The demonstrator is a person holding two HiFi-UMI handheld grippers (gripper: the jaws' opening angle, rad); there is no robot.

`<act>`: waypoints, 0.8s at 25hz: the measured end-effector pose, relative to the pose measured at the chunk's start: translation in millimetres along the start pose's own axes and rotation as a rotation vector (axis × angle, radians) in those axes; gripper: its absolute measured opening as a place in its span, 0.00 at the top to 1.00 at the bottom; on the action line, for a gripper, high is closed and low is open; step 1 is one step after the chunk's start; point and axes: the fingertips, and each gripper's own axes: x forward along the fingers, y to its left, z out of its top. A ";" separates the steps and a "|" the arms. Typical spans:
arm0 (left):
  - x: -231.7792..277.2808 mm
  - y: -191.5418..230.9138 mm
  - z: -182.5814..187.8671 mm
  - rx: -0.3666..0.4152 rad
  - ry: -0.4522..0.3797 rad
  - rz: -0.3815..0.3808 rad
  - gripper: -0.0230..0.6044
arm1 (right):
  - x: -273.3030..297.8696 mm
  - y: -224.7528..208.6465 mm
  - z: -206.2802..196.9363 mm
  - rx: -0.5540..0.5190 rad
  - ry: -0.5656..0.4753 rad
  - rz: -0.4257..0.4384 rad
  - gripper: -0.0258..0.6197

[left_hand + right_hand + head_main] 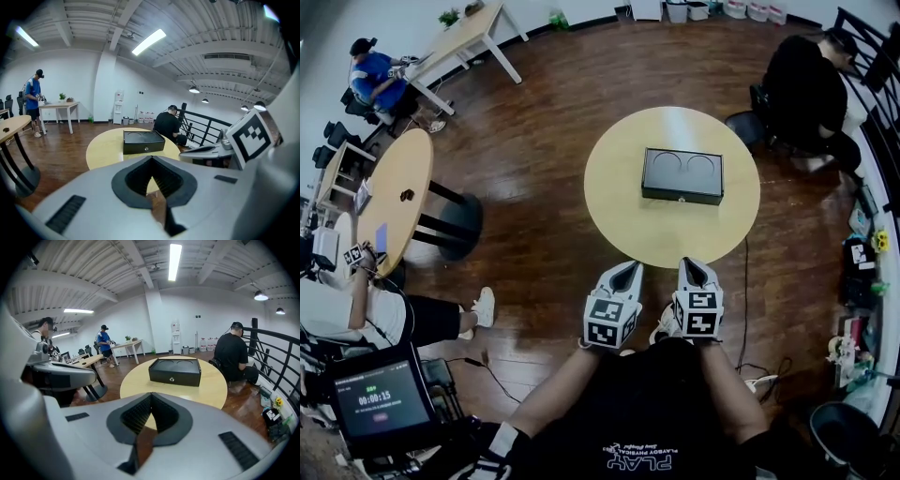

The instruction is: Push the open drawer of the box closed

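- The black rectangular box (682, 169) sits near the middle of the round pale-yellow table (619, 187). Its drawer front (682, 196), with a small round knob, faces the person. How far the drawer sticks out, I can't tell from here.
- Main risk: the box is loose on a smooth top. A push on the drawer could slide the whole box towards the far rim instead of closing it.
- An off-centre push could spin the box or jam the drawer askew.
- The left gripper (625, 270) and right gripper (692, 266) hover at the table's near edge, well apart from the box. Both have their jaws together, with nothing between them.
- Those narrow closed tips could slip off the knob. Pressing the flat front beside it looks safer, with the other gripper bracing the back.
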 end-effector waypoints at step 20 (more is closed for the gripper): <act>-141.4 6.2 -59.9 -0.052 -0.118 -0.074 0.97 | -122.0 127.8 -42.0 -0.052 -0.180 -0.081 0.95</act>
